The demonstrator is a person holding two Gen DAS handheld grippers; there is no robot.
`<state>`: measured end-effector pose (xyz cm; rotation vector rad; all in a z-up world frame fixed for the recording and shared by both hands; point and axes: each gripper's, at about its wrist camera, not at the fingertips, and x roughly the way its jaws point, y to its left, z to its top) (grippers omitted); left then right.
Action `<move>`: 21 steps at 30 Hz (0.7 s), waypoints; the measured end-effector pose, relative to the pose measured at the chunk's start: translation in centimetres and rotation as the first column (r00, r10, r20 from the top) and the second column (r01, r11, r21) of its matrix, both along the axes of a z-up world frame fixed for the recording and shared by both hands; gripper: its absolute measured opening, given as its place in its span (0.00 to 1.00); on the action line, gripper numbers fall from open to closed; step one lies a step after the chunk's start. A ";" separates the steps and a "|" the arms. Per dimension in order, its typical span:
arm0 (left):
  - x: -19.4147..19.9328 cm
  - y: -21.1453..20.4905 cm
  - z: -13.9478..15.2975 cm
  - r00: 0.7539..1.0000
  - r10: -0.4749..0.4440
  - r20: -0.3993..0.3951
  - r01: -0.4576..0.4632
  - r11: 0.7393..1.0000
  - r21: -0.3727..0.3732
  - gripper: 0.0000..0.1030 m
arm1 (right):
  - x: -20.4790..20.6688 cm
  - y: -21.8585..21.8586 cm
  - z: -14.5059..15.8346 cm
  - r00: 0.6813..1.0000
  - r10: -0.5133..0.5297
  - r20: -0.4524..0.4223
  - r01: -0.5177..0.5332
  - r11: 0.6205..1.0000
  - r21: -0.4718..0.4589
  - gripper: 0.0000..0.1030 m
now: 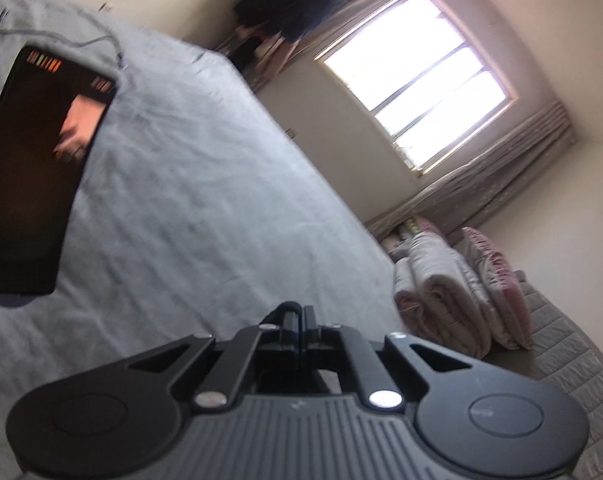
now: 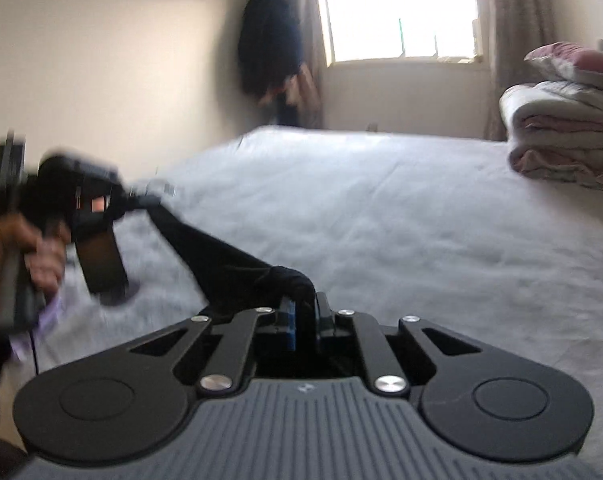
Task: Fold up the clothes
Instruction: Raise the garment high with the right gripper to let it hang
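The soft, light black cloth (image 2: 229,264) hangs stretched above the bed (image 2: 381,208), low left in the right view, each tool, right (image 2: 305,312) and left (image 2: 141,200), pinching one end, best held by its edges.

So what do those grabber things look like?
Each gripper is mostly black. The right gripper has a grey ribbed body with a round black disc at each side, black link bars joined by shiny silver rivets, and blue on one of its fingers. The left gripper is built the same way, with black fingers. A thin dark cable hangs below the hand.
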<state>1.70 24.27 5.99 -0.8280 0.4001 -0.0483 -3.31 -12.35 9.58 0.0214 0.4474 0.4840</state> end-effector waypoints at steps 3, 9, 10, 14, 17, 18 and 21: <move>-1.2 -1.2 2.0 0.999 -0.002 0.045 0.002 1.000 0.017 0.01 | -1.1 -2.2 2.7 0.998 -0.035 0.049 0.034 0.999 0.024 0.09; -5.1 -3.3 7.8 0.987 -0.015 0.159 0.004 0.998 0.070 0.01 | -4.3 -5.0 7.1 0.983 -0.090 0.158 0.084 0.995 0.047 0.09; -5.9 -3.6 9.0 0.983 -0.017 0.180 0.003 0.997 0.080 0.01 | -4.8 -5.3 7.8 0.980 -0.097 0.174 0.089 0.995 0.052 0.09; -9.5 -5.1 14.3 0.961 -0.022 0.276 -0.017 0.990 0.137 0.01 | -7.1 -6.0 10.8 0.961 -0.111 0.253 0.096 0.993 0.070 0.09; -11.3 -6.1 17.5 0.943 -0.029 0.331 -0.032 0.984 0.177 0.01 | -9.1 -6.4 13.3 0.942 -0.120 0.313 0.099 0.992 0.081 0.09; -11.8 -6.4 18.6 0.937 -0.032 0.347 -0.037 0.981 0.190 0.01 | -9.7 -6.7 14.1 0.936 -0.125 0.329 0.102 0.991 0.086 0.09; -13.2 -7.2 21.6 0.918 -0.040 0.394 -0.055 0.972 0.228 0.01 | -10.7 -7.1 15.9 0.923 -0.138 0.360 0.109 0.989 0.101 0.09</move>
